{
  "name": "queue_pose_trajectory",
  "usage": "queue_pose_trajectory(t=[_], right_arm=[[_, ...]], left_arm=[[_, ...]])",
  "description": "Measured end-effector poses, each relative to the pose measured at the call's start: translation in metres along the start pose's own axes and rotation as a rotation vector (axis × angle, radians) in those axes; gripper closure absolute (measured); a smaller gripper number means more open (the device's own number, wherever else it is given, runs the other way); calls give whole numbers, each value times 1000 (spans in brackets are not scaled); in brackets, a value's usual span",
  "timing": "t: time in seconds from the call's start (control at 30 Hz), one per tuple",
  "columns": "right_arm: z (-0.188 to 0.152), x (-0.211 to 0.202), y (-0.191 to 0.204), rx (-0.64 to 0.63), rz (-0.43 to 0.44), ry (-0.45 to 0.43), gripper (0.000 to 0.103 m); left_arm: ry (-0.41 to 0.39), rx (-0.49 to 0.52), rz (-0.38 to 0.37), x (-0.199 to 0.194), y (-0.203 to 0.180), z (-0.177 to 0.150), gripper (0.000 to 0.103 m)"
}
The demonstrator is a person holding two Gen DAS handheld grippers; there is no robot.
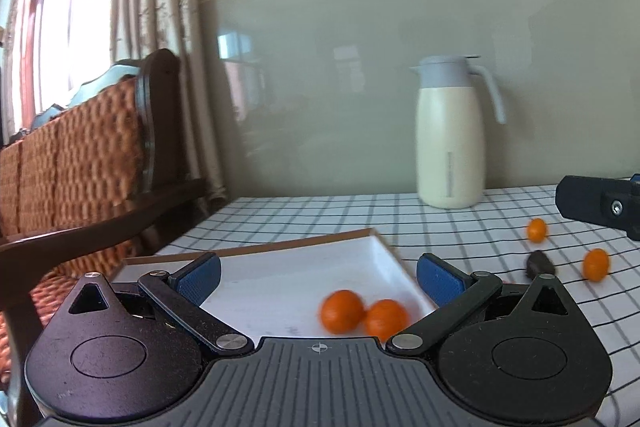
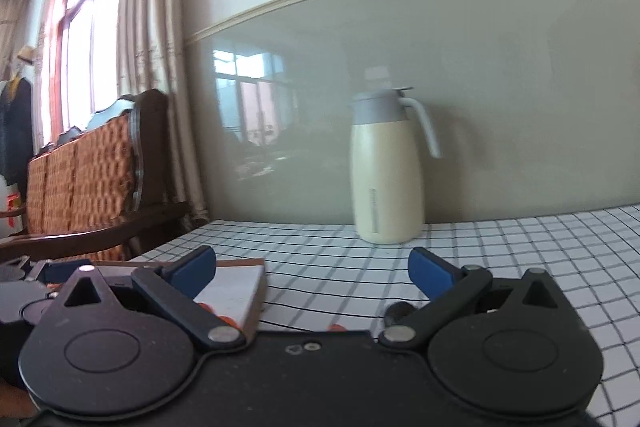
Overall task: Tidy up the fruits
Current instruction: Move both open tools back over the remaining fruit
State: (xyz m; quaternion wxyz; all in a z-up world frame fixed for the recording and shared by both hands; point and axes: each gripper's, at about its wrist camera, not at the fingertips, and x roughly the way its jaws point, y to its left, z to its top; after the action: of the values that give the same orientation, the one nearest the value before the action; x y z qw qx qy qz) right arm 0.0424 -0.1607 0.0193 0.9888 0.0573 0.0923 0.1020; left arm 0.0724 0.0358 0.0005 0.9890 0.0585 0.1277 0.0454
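Two small orange fruits (image 1: 343,311) (image 1: 386,319) lie in a white tray (image 1: 280,267) with a brown rim. My left gripper (image 1: 318,279) is open and empty above the tray. Two more orange fruits (image 1: 536,230) (image 1: 596,264) and a dark fruit (image 1: 540,264) lie on the checked cloth to the right. Part of my right gripper (image 1: 596,205) shows at the right edge there. In the right wrist view my right gripper (image 2: 312,271) is open and empty; the tray (image 2: 236,291) lies low left, an orange fruit (image 2: 337,327) and the dark fruit (image 2: 398,311) peek just over the gripper body.
A cream thermos jug (image 1: 450,135) with a grey lid stands at the back by the wall; it also shows in the right wrist view (image 2: 386,171). A wooden chair (image 1: 80,163) with woven cushions stands left of the table, before curtains and a window.
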Motion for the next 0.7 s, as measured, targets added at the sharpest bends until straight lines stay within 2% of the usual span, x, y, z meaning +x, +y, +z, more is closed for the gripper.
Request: queue_pose_trajectory(t=[0.2, 0.43, 0.7], right_arm=[[0, -8, -30, 62, -71, 21, 6], [-4, -13, -60, 120, -173, 87, 6], [-15, -13, -90, 136, -306, 172, 6]], left_arm=[[12, 22, -78, -2, -31, -1, 0], [29, 41, -157, -6, -66, -1, 0], [51, 36, -203, -5, -94, -2, 0]])
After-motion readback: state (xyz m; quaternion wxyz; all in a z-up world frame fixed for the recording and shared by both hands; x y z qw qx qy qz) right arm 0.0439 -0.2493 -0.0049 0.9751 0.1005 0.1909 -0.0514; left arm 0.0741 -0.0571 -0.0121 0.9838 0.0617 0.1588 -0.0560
